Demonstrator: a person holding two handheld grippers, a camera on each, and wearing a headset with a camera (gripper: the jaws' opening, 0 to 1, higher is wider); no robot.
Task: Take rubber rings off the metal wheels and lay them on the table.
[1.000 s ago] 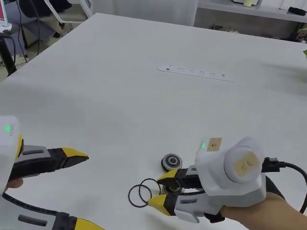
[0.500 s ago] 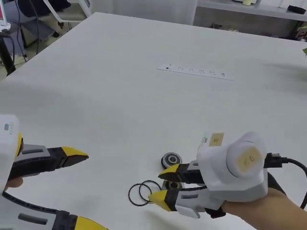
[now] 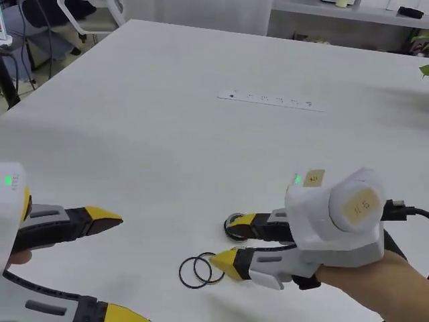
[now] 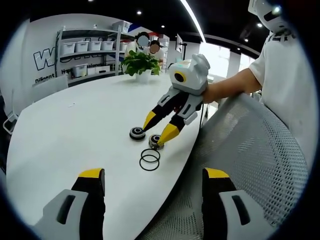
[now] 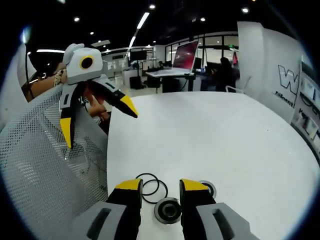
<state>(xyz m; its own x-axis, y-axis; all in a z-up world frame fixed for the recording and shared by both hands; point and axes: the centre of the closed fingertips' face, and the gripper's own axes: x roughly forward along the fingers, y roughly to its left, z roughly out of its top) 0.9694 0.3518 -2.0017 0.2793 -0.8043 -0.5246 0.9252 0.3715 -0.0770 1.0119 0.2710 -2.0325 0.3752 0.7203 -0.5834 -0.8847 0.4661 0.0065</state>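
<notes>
Two black rubber rings lie overlapping on the white table. Two metal wheels sit just beyond them. My right gripper is open, its yellow-tipped jaws standing either side of one wheel; the other wheel peeks out beside the right jaw. In the head view one wheel shows under the upper jaw. My left gripper hangs open at the near left, apart from the rings, with nothing between its jaws. It also appears in the right gripper view.
A thin white strip with small marks lies further back on the table. A grey mesh chair back stands at the near table edge. A potted plant sits at the far end.
My right gripper has shifted a little up and to the right in the head view, and its jaws have spread wider. The left gripper and the rings have stayed put.
</notes>
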